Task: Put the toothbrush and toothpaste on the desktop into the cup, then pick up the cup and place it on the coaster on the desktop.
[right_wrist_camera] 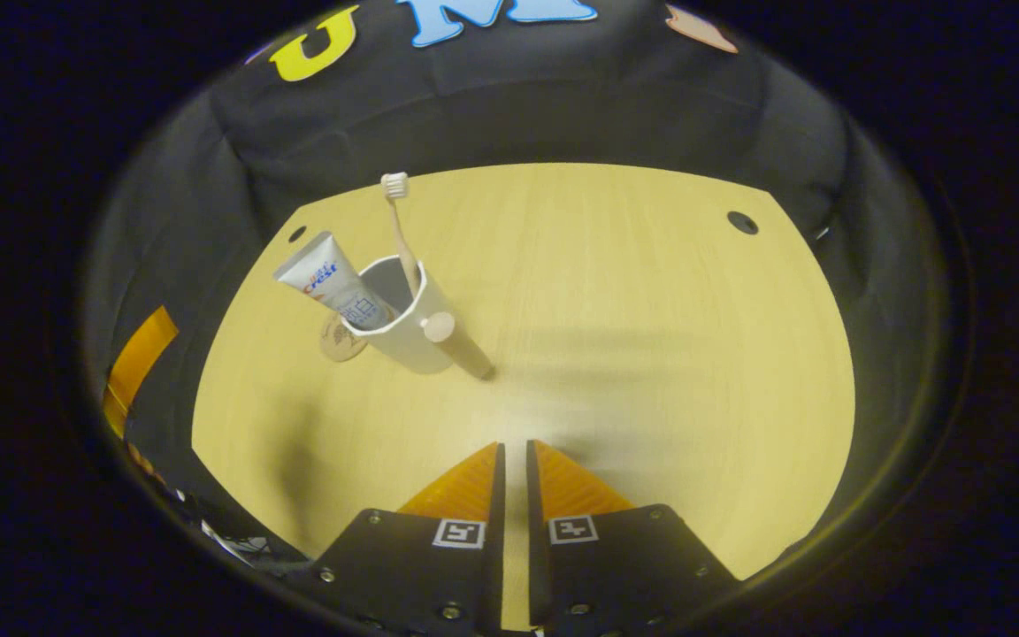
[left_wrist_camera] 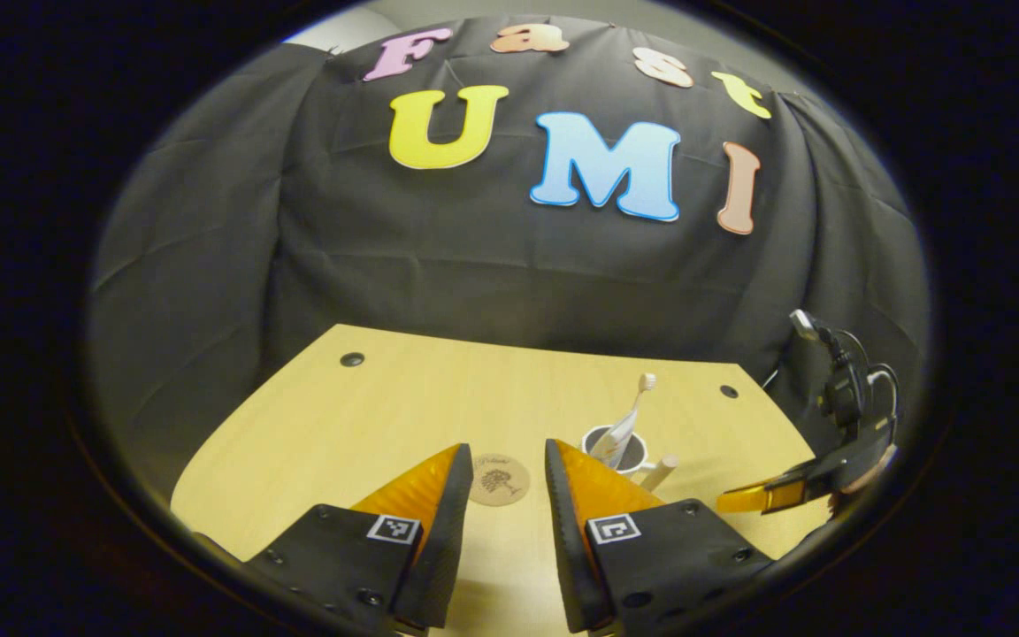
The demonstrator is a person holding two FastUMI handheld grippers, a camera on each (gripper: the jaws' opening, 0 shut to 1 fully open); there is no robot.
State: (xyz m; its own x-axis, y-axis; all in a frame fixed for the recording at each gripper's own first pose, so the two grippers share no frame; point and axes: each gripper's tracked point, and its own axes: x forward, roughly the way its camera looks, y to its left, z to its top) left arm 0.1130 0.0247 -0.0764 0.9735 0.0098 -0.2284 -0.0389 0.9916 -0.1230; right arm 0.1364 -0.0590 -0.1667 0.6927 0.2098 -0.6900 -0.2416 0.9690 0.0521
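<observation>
We judge that the loading is done: the toothbrush (right_wrist_camera: 399, 226) and the toothpaste (right_wrist_camera: 333, 287) both stand tilted in the cup (right_wrist_camera: 403, 327), so what remains is to lift the cup onto the coaster (left_wrist_camera: 499, 479).

In the left gripper view the cup sits on the desktop (left_wrist_camera: 368, 416) just right of the coaster and a little farther off, not on it. The left gripper (left_wrist_camera: 509, 464) hangs wide apart, holding nothing, with the coaster showing between its fingers. The right gripper (right_wrist_camera: 514, 460) is nearly closed on nothing, near and to the right of the cup, with the cup's handle (right_wrist_camera: 456, 341) pointing towards it.

To do this step well, we should first spread the right gripper's fingers, then take the handle squarely. We lift straight up and keep the cup upright (the tube leans well over the left rim and could tip it). We carry it the short way left and lower it centred on the coaster before letting go.
</observation>
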